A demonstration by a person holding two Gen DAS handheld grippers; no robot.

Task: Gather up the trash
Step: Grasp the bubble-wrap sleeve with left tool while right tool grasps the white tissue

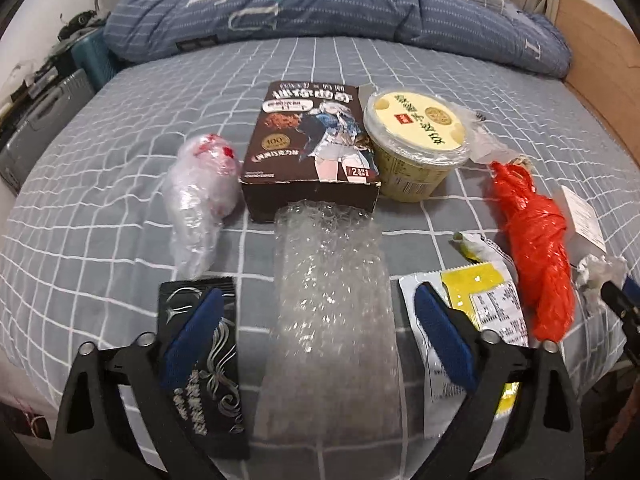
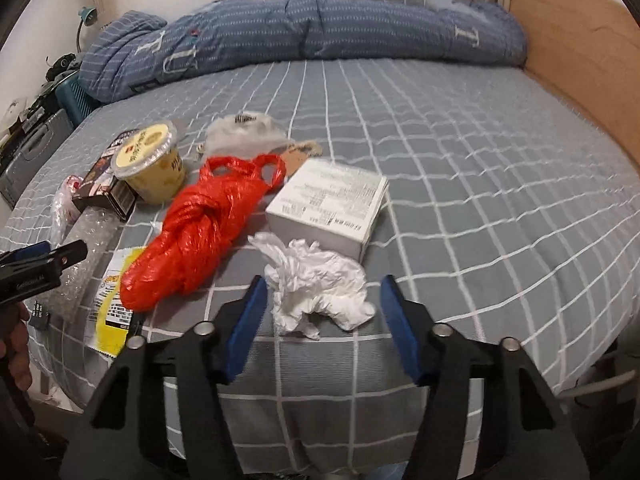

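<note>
Both hand-held grippers are seen above a bed (image 2: 460, 152) covered by a grey sheet with a white grid. In the left wrist view, the left hand-held gripper (image 1: 316, 312) is spread wide, its blue pads standing on either side of a roll of clear bubble wrap (image 1: 328, 300) without pressing on it. A black foil sachet (image 1: 204, 364) lies under the left pad, and a yellow-and-white wrapper (image 1: 476, 304) under the right one. Farther along the bed a brown snack box (image 1: 312, 148) is laid flat, with a crumpled clear plastic bag (image 1: 200, 196) to its left and a lidded yellow cup (image 1: 416, 140) just to its right. A knotted red plastic bag (image 1: 536, 248) is stretched out at the right.

In the right wrist view, the right hand-held gripper (image 2: 322, 312) is partly open around a crumpled white tissue (image 2: 316, 288); the left pad is seen almost at the tissue's edge and the right pad a little clear of it, so the tissue is not gripped. A white carton (image 2: 328, 204) with printed text sits just behind the tissue, and the red bag lies beside it to the left. A rumpled blue quilt (image 2: 304, 32) is piled across the far end of the bed, and a wooden bed frame (image 2: 580, 60) runs along the right side.
</note>
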